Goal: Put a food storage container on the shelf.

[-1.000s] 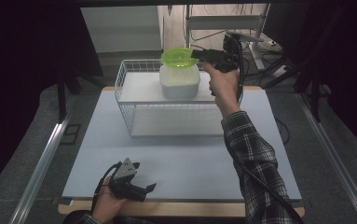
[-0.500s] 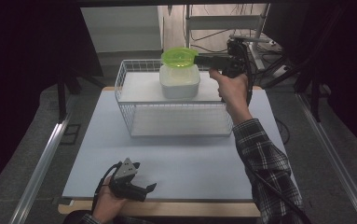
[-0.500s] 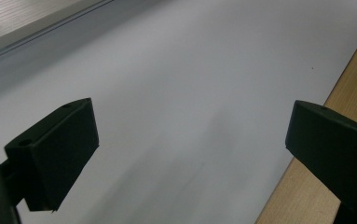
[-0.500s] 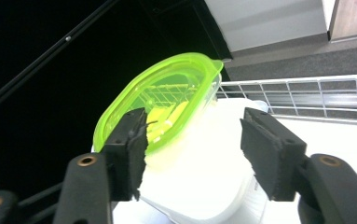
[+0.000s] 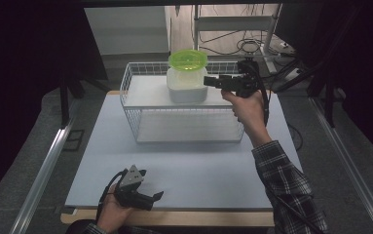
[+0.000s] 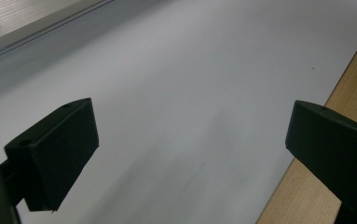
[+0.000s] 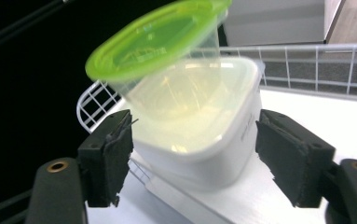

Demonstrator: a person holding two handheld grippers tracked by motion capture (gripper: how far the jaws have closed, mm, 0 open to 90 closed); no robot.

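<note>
Here the right gripper (image 5: 212, 82) sits at the far right side of the counter (image 5: 184, 165), level with the top of the white wire rack (image 5: 184, 131) and pointing leftward along it. Its jaws have just been opening and now stand apart, pressing on nothing. Straight ahead of them, just beside the tips, is the task's thing: a clear cup with a green lid (image 5: 187, 61), nested tilted in a white tub (image 5: 187, 87) that stands on the rack's top shelf near the far edge of the counter.

From the right gripper view, the tub (image 7: 204, 154) lies between the two pads but clear of both, and the green-lidded cup (image 7: 167, 60) leans up and to the left above them. So the stack lies dead ahead of this gripper, with its upright axis crossing the jaw line, and the cup's tilt is what any next grasp would have to allow for.

The left gripper (image 5: 151, 198) rests in the hand at the near left edge of the counter, well apart from the rack, jaws spread wide over bare surface (image 6: 190, 93). The right hand is plainly the nearer one.
</note>
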